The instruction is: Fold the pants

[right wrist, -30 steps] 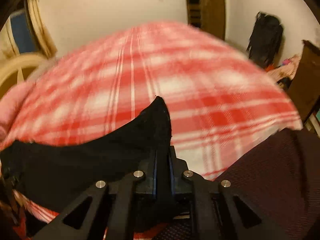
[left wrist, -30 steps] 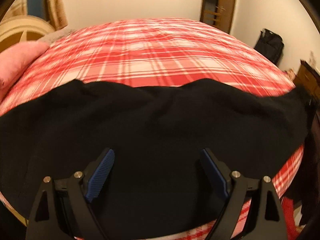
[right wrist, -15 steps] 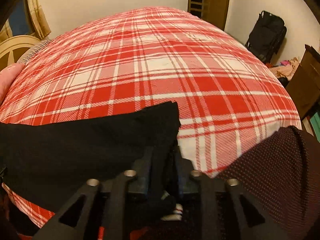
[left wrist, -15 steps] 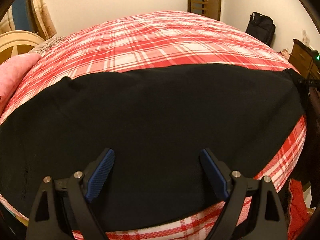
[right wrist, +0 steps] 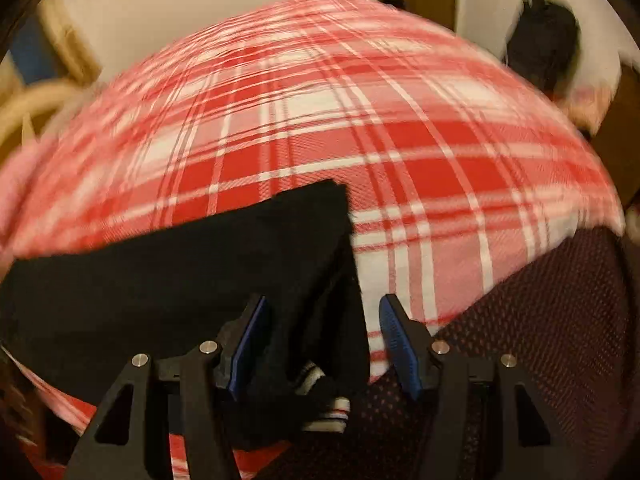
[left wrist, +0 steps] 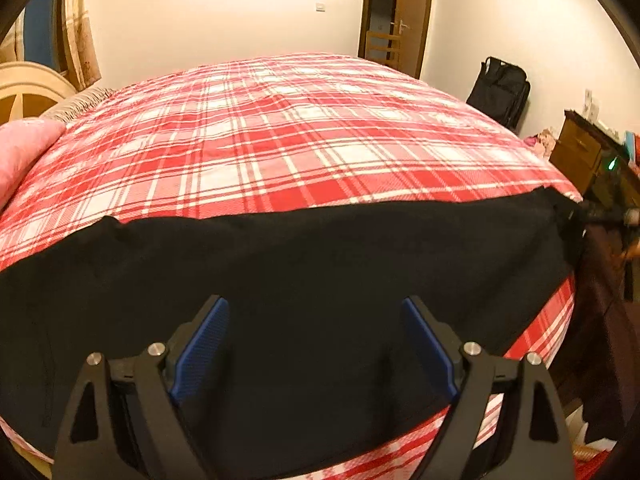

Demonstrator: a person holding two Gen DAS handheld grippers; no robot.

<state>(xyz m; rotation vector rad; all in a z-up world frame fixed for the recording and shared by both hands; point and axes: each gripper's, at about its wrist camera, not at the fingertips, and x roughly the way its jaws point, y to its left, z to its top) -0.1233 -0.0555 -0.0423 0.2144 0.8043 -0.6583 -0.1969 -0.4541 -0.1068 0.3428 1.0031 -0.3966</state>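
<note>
Black pants [left wrist: 320, 248] lie flat across the near side of a bed with a red plaid cover [left wrist: 300, 128], their far edge straight. My left gripper [left wrist: 315, 308] hovers above them, open wide, with nothing between its blue pads. In the right wrist view the pants' end [right wrist: 160, 272] rests on the plaid cover [right wrist: 400, 140]. My right gripper [right wrist: 324, 304] is opening around that end. The black fabric and a striped cuff [right wrist: 328, 412] hang loose between the jaws, close to the left pad and apart from the right one.
A pink pillow [left wrist: 20, 152] and a pale headboard [left wrist: 24, 88] are at the left. A black bag [left wrist: 500, 92] leans on the far wall beside a wooden door [left wrist: 400, 20]. A wooden dresser [left wrist: 580, 152] stands at the right. Dark red dotted fabric [right wrist: 540, 320] covers the near right.
The right gripper was shut on the pants' end and its jaws have parted. The lifted, rumpled pants have settled flat on the bed. The left view has risen slightly.
</note>
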